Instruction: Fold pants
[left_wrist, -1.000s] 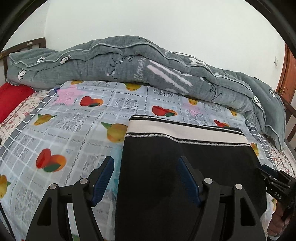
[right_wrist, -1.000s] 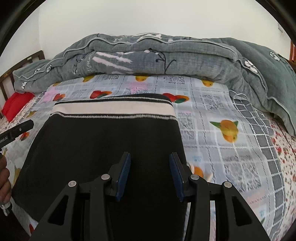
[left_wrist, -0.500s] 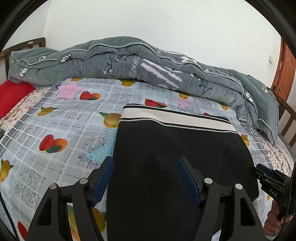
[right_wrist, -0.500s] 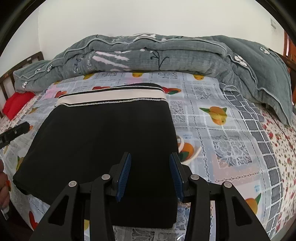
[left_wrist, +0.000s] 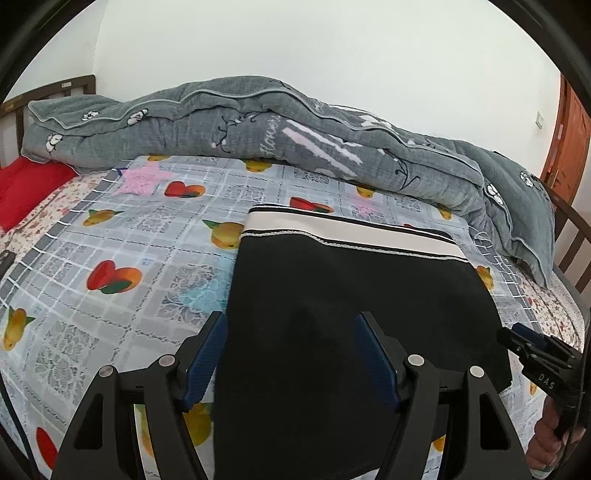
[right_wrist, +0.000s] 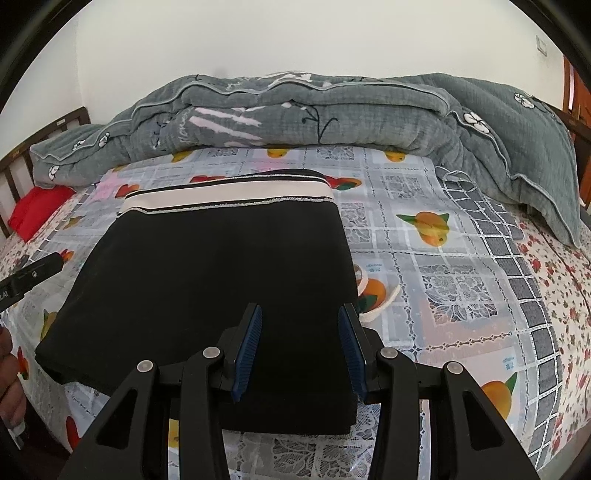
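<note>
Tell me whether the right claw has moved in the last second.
Yes. The right claw has pulled back toward the bed's near edge: the folded black pants and gray quilt sit farther off now.

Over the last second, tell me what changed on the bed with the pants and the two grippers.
Both grippers pulled back and up from the folded pants: the near folded edge, hidden a second ago, now shows in the right wrist view. The left gripper and right gripper stayed open, holding nothing. The pants stayed flat on the bedsheet, white waistband toward the grey quilt.
</note>
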